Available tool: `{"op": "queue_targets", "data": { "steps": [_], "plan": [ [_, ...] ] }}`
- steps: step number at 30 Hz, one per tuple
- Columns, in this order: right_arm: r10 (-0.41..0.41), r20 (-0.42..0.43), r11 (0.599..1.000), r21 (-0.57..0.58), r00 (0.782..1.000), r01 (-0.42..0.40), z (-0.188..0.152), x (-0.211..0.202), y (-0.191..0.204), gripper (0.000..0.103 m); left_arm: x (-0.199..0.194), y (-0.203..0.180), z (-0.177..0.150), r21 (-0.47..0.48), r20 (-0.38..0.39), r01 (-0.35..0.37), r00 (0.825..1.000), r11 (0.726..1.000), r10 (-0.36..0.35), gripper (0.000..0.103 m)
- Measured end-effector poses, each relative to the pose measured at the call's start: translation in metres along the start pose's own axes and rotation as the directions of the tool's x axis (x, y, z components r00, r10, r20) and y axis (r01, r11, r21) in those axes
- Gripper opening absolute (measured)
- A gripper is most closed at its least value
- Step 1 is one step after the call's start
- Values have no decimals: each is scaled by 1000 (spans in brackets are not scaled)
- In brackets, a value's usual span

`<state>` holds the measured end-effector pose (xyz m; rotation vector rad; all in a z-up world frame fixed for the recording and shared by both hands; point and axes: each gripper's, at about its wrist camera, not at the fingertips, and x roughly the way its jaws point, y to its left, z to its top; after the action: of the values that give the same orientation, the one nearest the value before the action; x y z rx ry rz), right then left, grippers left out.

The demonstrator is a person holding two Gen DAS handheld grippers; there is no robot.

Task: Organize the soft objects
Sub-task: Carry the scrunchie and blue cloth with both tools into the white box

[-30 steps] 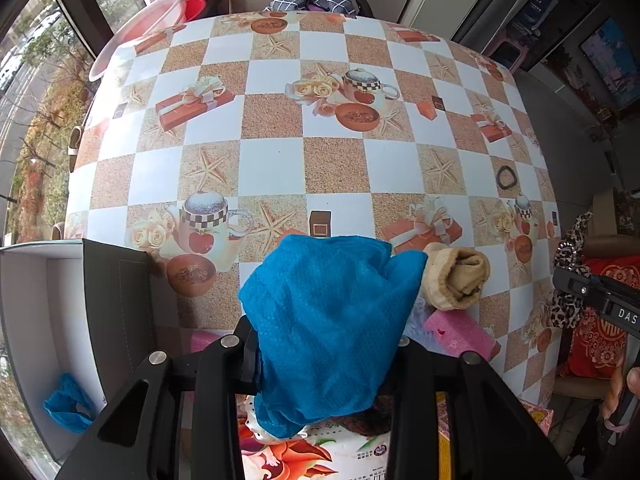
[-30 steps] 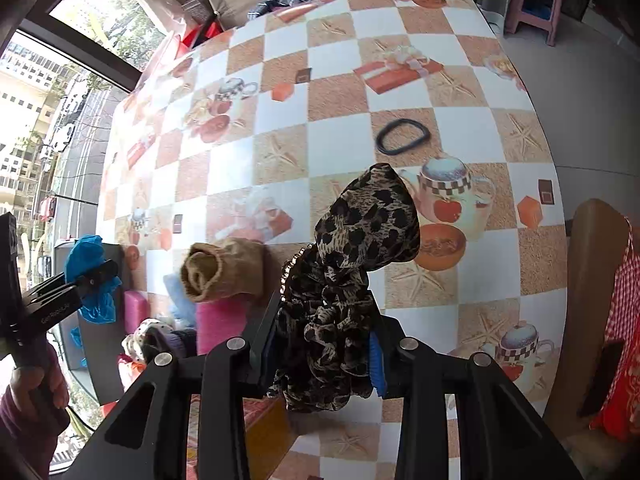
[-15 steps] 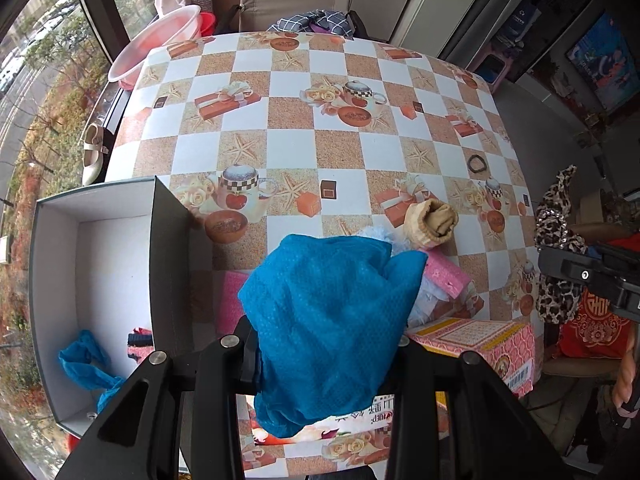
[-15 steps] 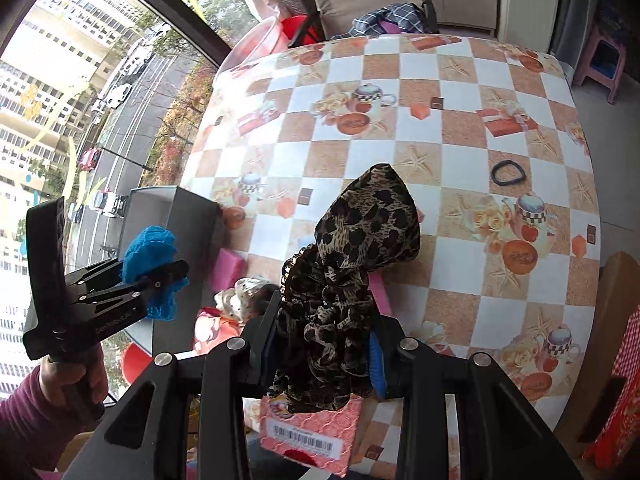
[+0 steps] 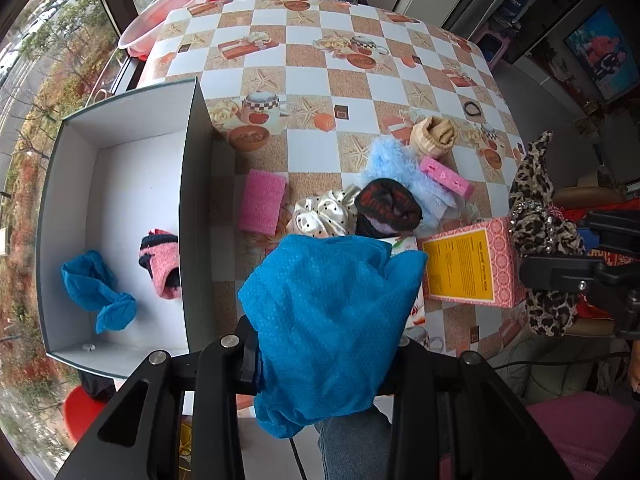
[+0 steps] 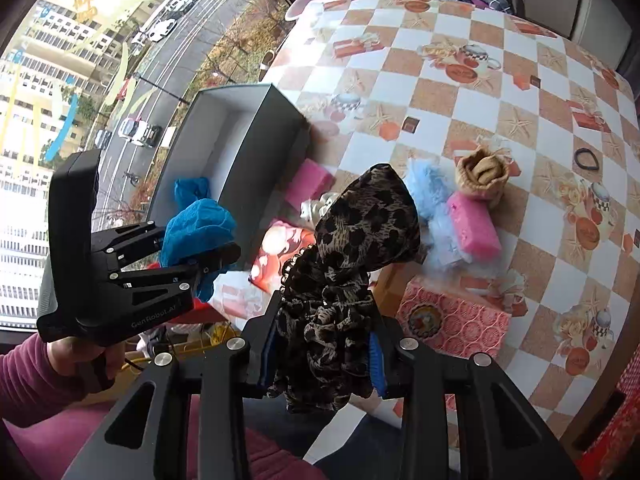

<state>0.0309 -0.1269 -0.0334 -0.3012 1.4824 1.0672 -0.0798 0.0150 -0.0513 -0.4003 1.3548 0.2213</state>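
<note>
My left gripper (image 5: pixel 326 354) is shut on a blue cloth (image 5: pixel 332 320), held high above the table's near edge; the same gripper (image 6: pixel 212 256) and blue cloth (image 6: pixel 198 228) show in the right wrist view. My right gripper (image 6: pixel 324 354) is shut on a leopard-print scrunchie (image 6: pixel 344 264), also seen hanging at the right (image 5: pixel 536 208). An open grey box (image 5: pixel 192 208) at the left holds another blue cloth (image 5: pixel 96 288) and a pink-and-navy sock (image 5: pixel 160 264). On the table lie a pink sponge (image 5: pixel 262 202), a white dotted scrunchie (image 5: pixel 320 216), a dark rolled sock (image 5: pixel 386 206), a light-blue fluffy item (image 5: pixel 400 168), a tan rolled sock (image 5: pixel 434 134).
A pink tissue box (image 5: pixel 468 266) and a second pink sponge (image 5: pixel 446 176) sit near the table's front edge. A black hair tie (image 5: pixel 473 109) lies farther right. A pink basin (image 5: pixel 164 12) stands beyond the far left corner. A chair (image 6: pixel 608 420) is at the right.
Both grippers have pulled back and risen with their loads, so more of the table and the whole grey box have come into view. The right gripper has rolled.
</note>
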Motion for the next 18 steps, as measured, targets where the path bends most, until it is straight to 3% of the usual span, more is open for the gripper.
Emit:
{"op": "queue_targets", "data": {
  "steps": [10, 18],
  "plan": [
    [9, -122, 997, -80, 993, -18, -14, 36, 36, 37, 2, 23, -38, -60, -20, 5, 1000, 998, -7, 38],
    [-7, -142, 988, -157, 990, -15, 4, 51, 69, 38, -20, 62, -33, -175, 71, 6, 997, 985, 7, 38]
  ]
}}
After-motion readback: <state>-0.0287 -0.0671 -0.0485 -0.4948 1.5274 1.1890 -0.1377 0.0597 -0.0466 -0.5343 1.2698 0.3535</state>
